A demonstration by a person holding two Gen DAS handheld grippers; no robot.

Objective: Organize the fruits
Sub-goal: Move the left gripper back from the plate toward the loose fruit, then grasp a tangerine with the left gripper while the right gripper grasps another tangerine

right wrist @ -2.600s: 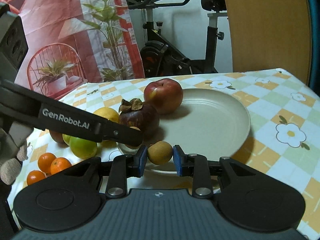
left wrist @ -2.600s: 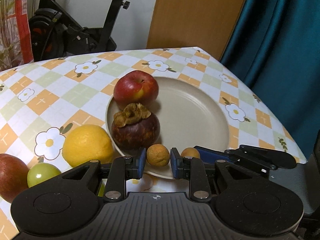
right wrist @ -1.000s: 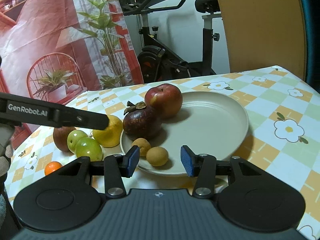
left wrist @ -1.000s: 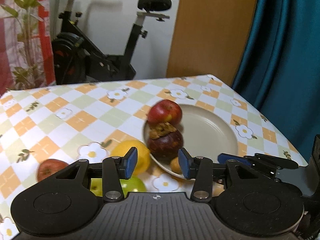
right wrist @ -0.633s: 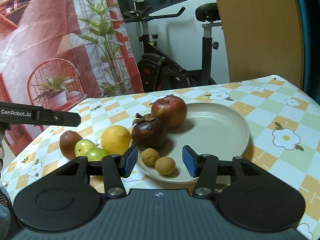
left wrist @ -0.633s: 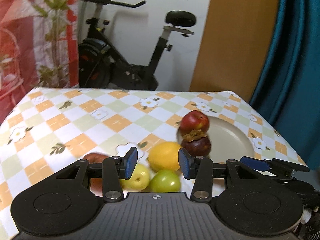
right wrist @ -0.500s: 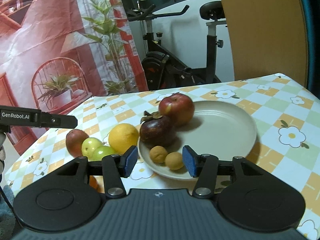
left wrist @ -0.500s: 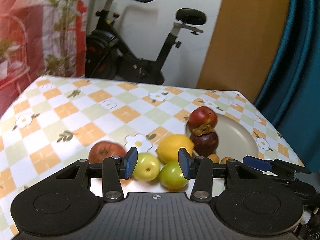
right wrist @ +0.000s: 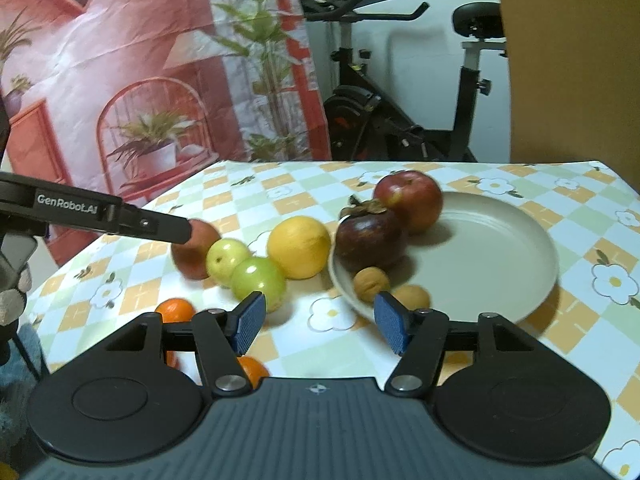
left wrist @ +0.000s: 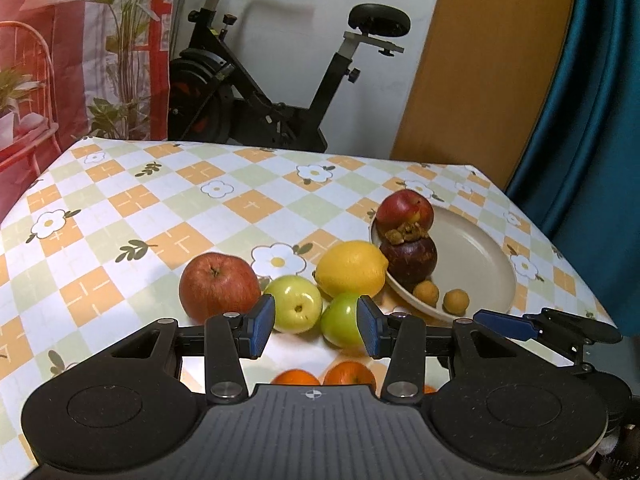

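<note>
My left gripper [left wrist: 315, 328] is open and empty, low over the table just short of two green apples [left wrist: 294, 308] [left wrist: 342, 322]. A red apple [left wrist: 218, 286] and a yellow citrus [left wrist: 352, 268] lie beside them. The beige plate [left wrist: 500, 264] holds a red apple [left wrist: 405, 211], a mangosteen [left wrist: 408, 258] and two small brown fruits [left wrist: 426, 293] [left wrist: 456, 301]. My right gripper [right wrist: 322, 325] hangs in front of the plate [right wrist: 500, 264]; its jaws are opening with nothing between them. Small oranges [right wrist: 174, 309] lie near the front edge.
The checked flower tablecloth [left wrist: 120, 216] has bare room on its far left half. An exercise bike [left wrist: 256, 92], a wooden panel [left wrist: 480, 80] and a teal curtain [left wrist: 592, 128] stand behind the table. The left gripper's finger [right wrist: 152, 226] reaches in over the red apple.
Both grippers let go of the small brown fruits on the plate, drew back and swung left toward the loose fruit. The right jaws now stand wider than half a second ago.
</note>
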